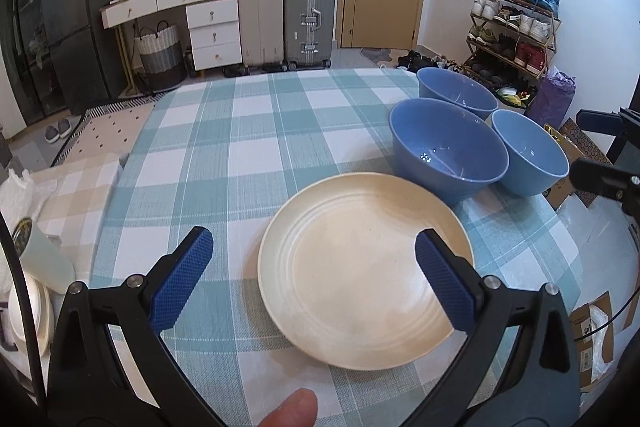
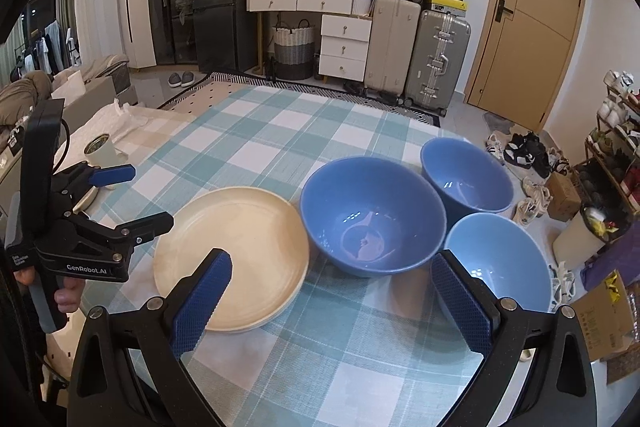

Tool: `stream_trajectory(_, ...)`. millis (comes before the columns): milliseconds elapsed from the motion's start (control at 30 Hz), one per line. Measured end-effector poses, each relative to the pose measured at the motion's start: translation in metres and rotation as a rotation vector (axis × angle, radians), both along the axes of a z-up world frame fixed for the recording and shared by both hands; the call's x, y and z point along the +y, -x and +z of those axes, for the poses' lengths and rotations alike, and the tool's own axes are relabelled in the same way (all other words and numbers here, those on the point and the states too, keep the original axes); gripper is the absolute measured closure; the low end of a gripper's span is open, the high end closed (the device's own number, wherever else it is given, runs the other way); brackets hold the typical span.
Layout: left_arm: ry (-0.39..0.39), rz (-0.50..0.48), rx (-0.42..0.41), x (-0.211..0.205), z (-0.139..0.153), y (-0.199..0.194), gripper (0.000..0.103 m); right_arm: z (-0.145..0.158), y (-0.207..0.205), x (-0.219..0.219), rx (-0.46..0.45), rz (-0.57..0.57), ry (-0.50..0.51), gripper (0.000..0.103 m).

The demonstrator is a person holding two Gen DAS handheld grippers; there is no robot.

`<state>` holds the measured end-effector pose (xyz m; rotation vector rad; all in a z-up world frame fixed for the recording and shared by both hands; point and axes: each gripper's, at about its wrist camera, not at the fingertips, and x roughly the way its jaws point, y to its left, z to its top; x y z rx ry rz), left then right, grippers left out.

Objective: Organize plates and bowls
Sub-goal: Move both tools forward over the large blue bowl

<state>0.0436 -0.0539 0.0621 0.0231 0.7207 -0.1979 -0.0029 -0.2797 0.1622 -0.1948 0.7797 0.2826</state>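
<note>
While both tongs, left tongs [image 1: 314, 255] and right tongs [image 2: 332, 279], hang spread and empty, cream plate [image 1: 360, 267] sits beside three blue bowls [image 2: 374, 215] on the counter [image 1: 240, 147].

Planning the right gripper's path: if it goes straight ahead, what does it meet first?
Probably the large blue bowl, centred ahead of the open right gripper; depth is unclear.
</note>
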Motion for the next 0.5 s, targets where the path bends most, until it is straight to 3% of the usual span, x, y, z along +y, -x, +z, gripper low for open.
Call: stream_trajectory(500,0.039,-0.065,0.012,-0.029,0.031,-0.029,0.002,0.043,-0.008,-0.039,-0.045,-0.033,-0.03,0.001)
